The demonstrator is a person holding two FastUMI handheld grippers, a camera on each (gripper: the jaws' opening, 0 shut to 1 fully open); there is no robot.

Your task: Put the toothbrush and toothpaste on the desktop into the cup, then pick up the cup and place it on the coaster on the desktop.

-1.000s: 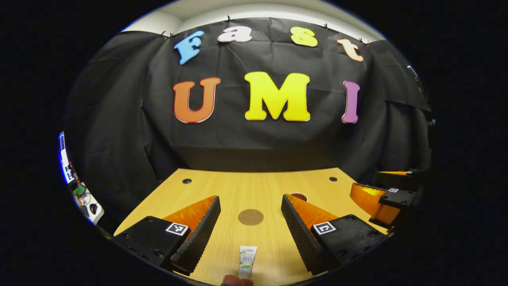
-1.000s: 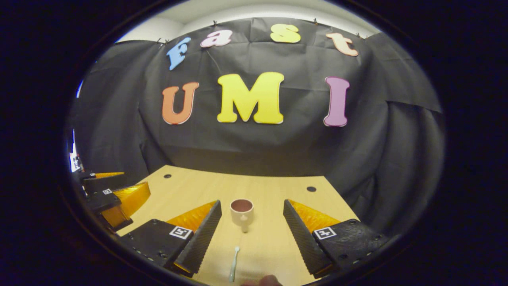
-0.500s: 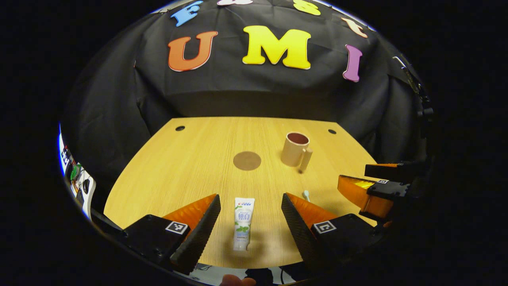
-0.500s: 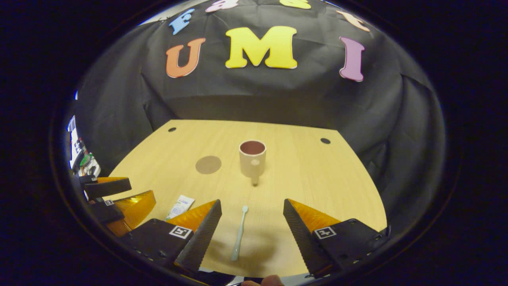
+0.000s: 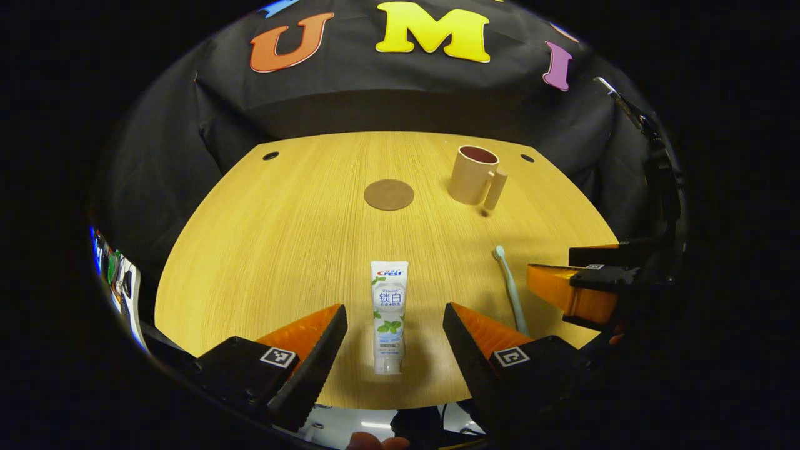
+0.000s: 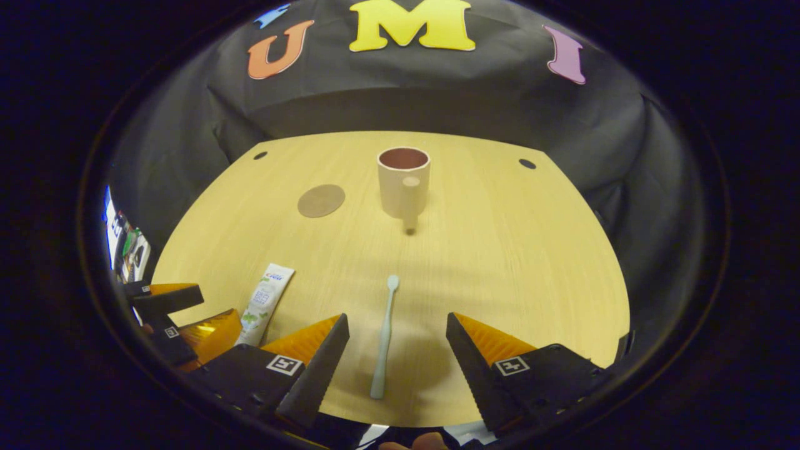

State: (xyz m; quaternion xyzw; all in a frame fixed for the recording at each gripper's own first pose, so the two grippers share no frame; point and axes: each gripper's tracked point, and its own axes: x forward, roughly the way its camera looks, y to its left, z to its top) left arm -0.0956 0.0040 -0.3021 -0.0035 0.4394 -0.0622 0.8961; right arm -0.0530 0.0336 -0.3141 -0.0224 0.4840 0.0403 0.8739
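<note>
Plastic toothpaste (image 5: 389, 315), soft, light: near worktop's (image 5: 281, 237) front edge, between left gripper's (image 5: 395, 350) spread fingers; grip mid-body. Toothbrush (image 6: 383, 337), stiff, slim: between gaping right gripper (image 6: 397, 359); grip handle.

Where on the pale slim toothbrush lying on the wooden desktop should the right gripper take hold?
Probably mid-handle, from above. The pale slim toothbrush lies flat on the wooden desktop, lined up between the open right gripper fingers, bristle head pointing toward the beige cup. Closing across the narrow handle leaves the handle end free to drop into the cup.
</note>
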